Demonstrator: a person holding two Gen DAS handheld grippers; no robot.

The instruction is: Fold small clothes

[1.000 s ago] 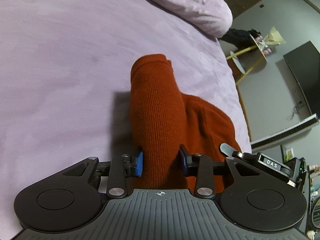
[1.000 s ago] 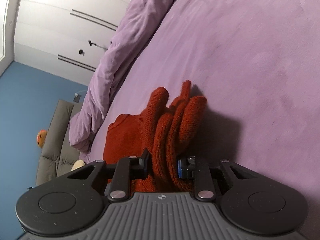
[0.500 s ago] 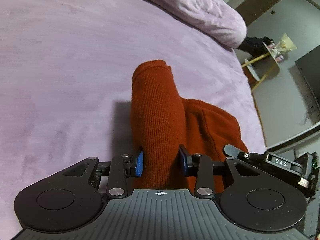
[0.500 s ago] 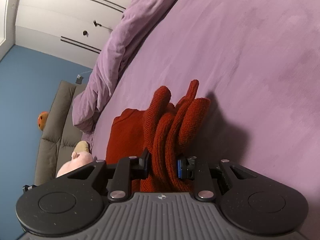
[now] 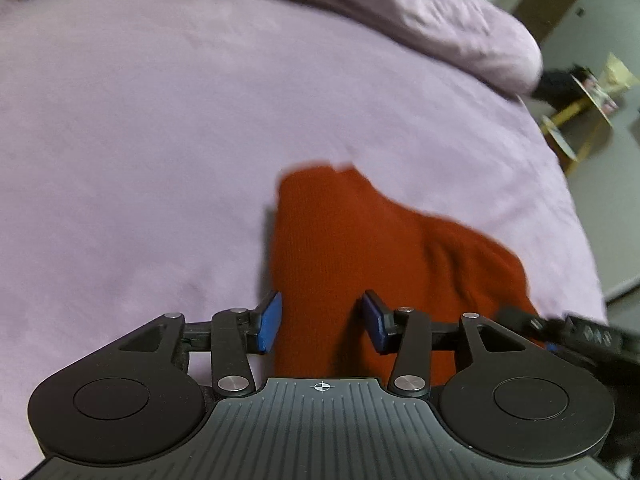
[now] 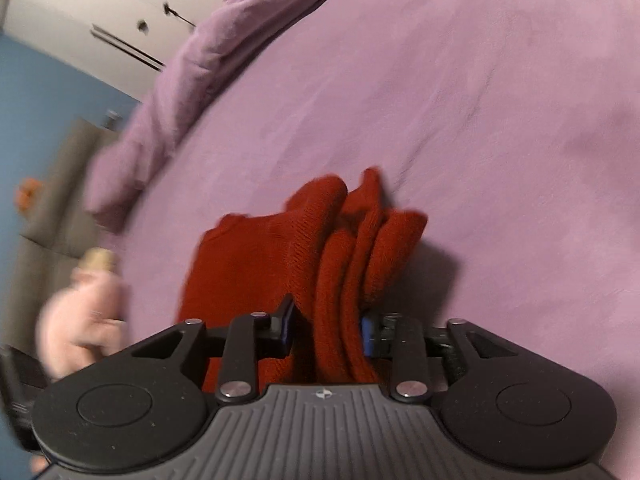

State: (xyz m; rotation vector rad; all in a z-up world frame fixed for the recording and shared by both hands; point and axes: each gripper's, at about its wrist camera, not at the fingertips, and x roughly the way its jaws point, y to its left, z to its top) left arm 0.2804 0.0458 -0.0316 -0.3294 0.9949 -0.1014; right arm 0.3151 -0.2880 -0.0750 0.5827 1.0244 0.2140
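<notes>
Two claws we see: left gripper [image 5: 322, 322] and right gripper [image 6: 325, 330], each clamped on the red knit garment [image 5: 344, 240] above the purple bedspread [image 5: 160, 140].

knit garment [image 5: 344, 240] on the bed [image 5: 160, 140], duvet [image 5: 400, 12] behind it

Red knit garment [image 5: 344, 248] — near end hidden under left claw [image 5: 320, 322] body; edges motion-blurred. Pink figure [image 6: 84, 320] left of right claw [image 6: 326, 330] — blurred, identity unclear. Side table [image 5: 588, 108] far right of left claw: items too small to tell.
</notes>
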